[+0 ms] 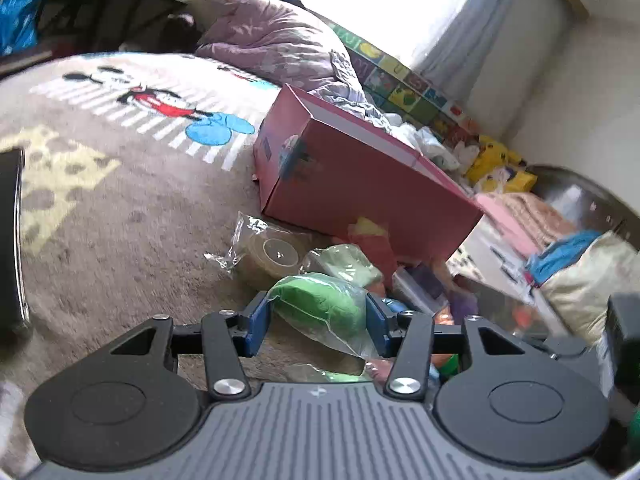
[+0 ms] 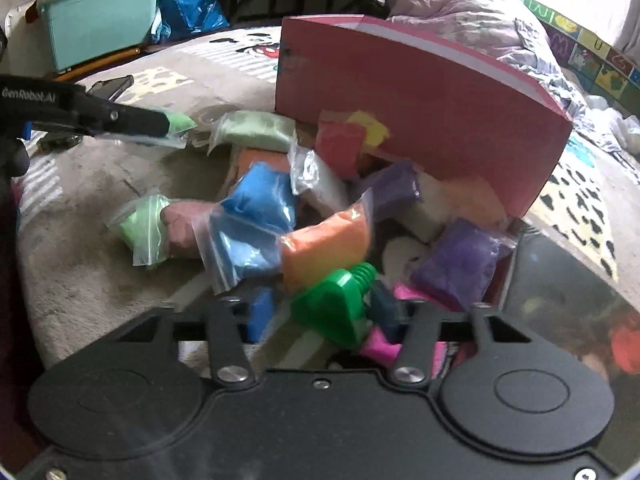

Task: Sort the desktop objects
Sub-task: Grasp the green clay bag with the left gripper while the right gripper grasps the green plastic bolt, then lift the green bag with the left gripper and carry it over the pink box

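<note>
the left gripper (image 1: 318, 320) is clamping a green bag (image 1: 320, 306) just off the rug; the right gripper (image 2: 322, 314) is gripping a green screw (image 2: 336, 308) over the pile. next, each likely needs carrying to the pink box (image 2: 420, 92).

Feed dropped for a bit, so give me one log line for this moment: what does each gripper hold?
left gripper: shut on green bag | right gripper: holds green screw toy | pink box behind pile
</note>
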The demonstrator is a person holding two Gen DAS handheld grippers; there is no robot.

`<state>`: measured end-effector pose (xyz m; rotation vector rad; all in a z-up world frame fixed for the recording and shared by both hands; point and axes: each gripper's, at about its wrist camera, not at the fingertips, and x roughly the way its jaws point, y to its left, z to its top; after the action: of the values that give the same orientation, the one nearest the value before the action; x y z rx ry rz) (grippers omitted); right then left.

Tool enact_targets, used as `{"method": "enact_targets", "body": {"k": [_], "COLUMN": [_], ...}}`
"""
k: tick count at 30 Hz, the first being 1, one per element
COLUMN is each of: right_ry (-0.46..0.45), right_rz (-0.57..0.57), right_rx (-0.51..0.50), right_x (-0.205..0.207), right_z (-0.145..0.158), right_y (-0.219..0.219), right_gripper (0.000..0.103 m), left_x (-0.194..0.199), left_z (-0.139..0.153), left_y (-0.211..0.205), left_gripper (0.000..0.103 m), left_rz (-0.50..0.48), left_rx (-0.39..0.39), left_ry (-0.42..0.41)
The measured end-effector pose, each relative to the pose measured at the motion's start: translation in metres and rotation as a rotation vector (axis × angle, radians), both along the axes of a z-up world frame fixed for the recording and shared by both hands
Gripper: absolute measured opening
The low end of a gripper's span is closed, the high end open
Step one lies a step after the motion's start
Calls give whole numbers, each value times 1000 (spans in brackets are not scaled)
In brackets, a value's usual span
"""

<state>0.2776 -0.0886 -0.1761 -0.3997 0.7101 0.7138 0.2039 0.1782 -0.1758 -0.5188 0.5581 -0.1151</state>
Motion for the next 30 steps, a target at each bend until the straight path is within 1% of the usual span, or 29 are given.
{"method": "enact_targets", "body": {"k": [3, 5, 6, 7, 8, 9, 11, 13, 15, 16, 18, 21, 25, 26, 28, 30], "right_ry": [41, 72, 80, 87, 94, 101, 107, 106, 106, 106, 105, 107, 107, 106, 102, 97], "right_rz": [-6, -13, -19, -24, -30, -36, -46, -55, -63, -67, -69, -71, -71, -70, -68, -65], "right_rx": [51, 95, 117, 138, 151, 163, 173, 184, 197, 204, 212, 227, 247, 250, 255, 258], "right_x": [-4, -7, -10, -13, -15, -17, -21, -24, -25, -26, -27, -27, -28, -27, -27, -28], "right_z": [2, 3, 4, 4, 3, 1, -3, -7, -8, -9, -9, -10, -12, -13, -14, -15], "right_y": [-6, -11, -14, -17, -19, -21, -23, -26, -28, -29, -29, -33, -36, -36, -36, -36], "right_gripper": [41, 41, 41, 41, 41, 41, 40, 40, 40, 40, 40, 40, 40, 40, 40, 40], "left_x": [0, 1, 2, 5, 7, 9, 12, 13, 13, 12, 12, 12, 14, 14, 13, 11], "left_z": [-8, -14, -17, -19, -19, -17, -13, -12, -11, -10, -10, -9, -9, -8, -6, -3], "left_y": [13, 18, 19, 18, 16, 8, -6, -20, -32, -36, -42, -47, -55, -57, -62, -67], "left_gripper": [50, 50, 50, 50, 51, 51, 57, 59, 60, 60, 60, 60, 60, 59, 51, 48], "left_rz": [5, 1, -4, -15, -24, -27, -37, -58, -71, -73, -70, -69, -96, -102, -107, -108], "left_rx": [-157, -237, -268, -283, -269, -197, -59, 52, 165, 205, 257, 312, 373, 385, 419, 451], "left_ry": [7, 13, 19, 28, 39, 53, 78, 90, 85, 82, 73, 68, 50, 44, 32, 23]}}
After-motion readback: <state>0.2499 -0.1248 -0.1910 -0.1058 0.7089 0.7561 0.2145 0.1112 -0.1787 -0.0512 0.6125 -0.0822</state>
